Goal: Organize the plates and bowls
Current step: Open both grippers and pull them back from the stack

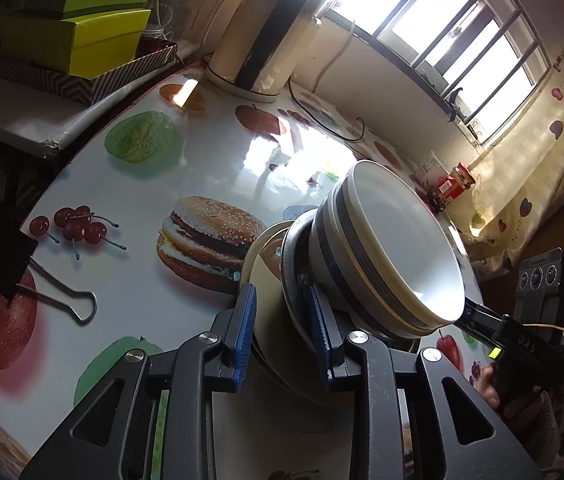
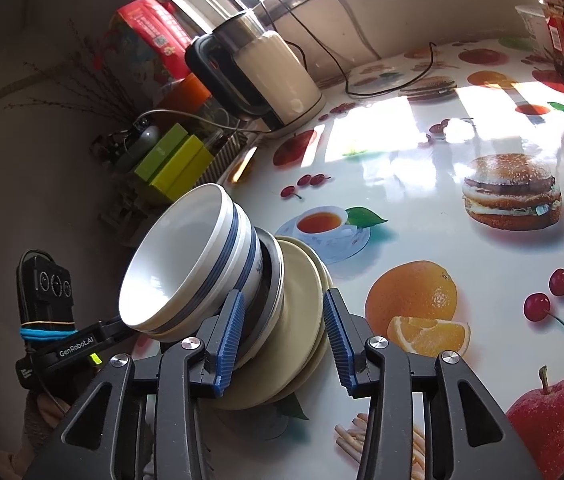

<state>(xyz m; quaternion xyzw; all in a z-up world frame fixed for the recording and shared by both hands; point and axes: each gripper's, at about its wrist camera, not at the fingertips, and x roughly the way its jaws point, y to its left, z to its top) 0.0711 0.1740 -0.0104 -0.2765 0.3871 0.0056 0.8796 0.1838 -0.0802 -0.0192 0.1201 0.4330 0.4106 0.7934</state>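
A stack of dishes stands on the fruit-print table: cream plates (image 1: 264,276) (image 2: 302,312) at the bottom, a metal dish (image 1: 292,264) (image 2: 271,276) on them, and white bowls with blue stripes (image 1: 394,248) (image 2: 185,268) nested on top. My left gripper (image 1: 282,328) is shut on the edge of the plates and metal dish from one side. My right gripper (image 2: 282,336) is shut on the plates and metal dish from the opposite side. Each gripper shows in the other's view, the right one (image 1: 478,316) and the left one (image 2: 109,328), under the bowl rim.
A cream electric kettle (image 1: 265,32) (image 2: 265,72) with its cord stands at the table's far side. Green boxes (image 1: 77,32) (image 2: 173,160) sit on a side shelf. A black binder clip (image 1: 41,284) lies on the table. Red packets (image 1: 458,184) (image 2: 562,28) stand by the window wall.
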